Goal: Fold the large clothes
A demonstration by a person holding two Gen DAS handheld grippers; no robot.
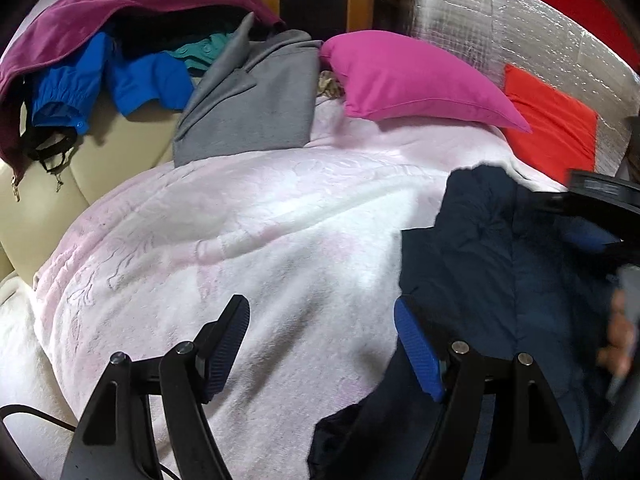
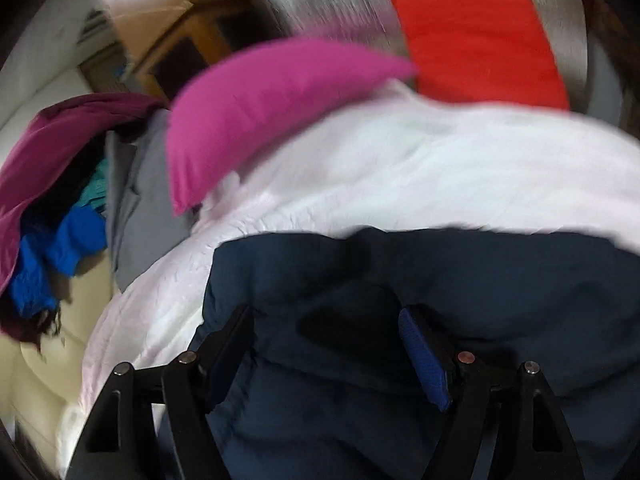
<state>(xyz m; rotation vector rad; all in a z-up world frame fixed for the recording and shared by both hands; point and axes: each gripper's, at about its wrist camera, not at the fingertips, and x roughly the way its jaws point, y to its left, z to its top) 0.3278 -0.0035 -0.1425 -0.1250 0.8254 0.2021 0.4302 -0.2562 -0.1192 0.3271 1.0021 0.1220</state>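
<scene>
Garment: dark navy padded jacket (image 2: pixel 420 280) lies on my pale pink fleece blanket (image 1: pixel 240 240).
Left gripper (image 1: pixel 320 344): spread wide, empty, beside its edge.
Right gripper (image 2: pixel 326 348): spread wide, empty, over it.
Handling: I judge it soft, bulky, slippery; pinch hem or seams.

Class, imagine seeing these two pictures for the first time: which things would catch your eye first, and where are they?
Probably the bright pink pillow at the far edge of the pale blanket, with an orange-red panel beside it. Next, the dark navy jacket lying on the blanket below the open right gripper.
</scene>
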